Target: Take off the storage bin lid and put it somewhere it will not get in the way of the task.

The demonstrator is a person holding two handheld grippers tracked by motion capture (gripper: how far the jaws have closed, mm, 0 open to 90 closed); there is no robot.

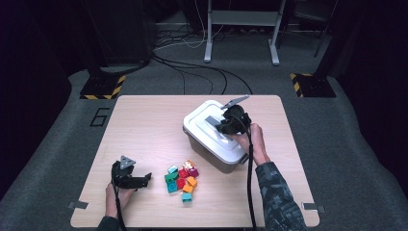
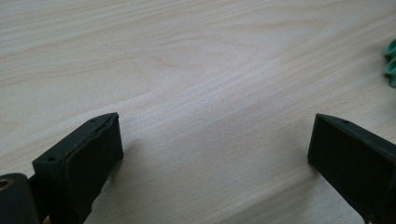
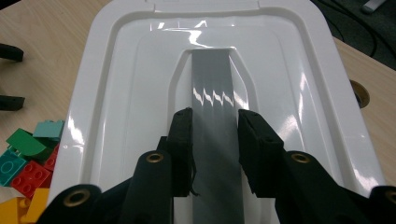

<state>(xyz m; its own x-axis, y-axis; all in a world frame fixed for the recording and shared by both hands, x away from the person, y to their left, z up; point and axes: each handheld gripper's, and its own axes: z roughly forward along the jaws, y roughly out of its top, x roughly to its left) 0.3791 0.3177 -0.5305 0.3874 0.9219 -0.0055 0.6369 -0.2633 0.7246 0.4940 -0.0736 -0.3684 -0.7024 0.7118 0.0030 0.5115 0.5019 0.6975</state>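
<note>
A white-lidded grey storage box stands on the right half of the wooden table. Its lid carries a flat grey handle down the middle. My right gripper comes in from above, one jaw on each side of that handle, pads pressed against its edges. My left gripper rests on the table at the front left, jaws wide apart with only bare wood between them.
A heap of several coloured toy bricks lies between the left gripper and the box, also seen at the box's side. One green brick pokes in near the left gripper. Cables and stands cross the floor behind the table.
</note>
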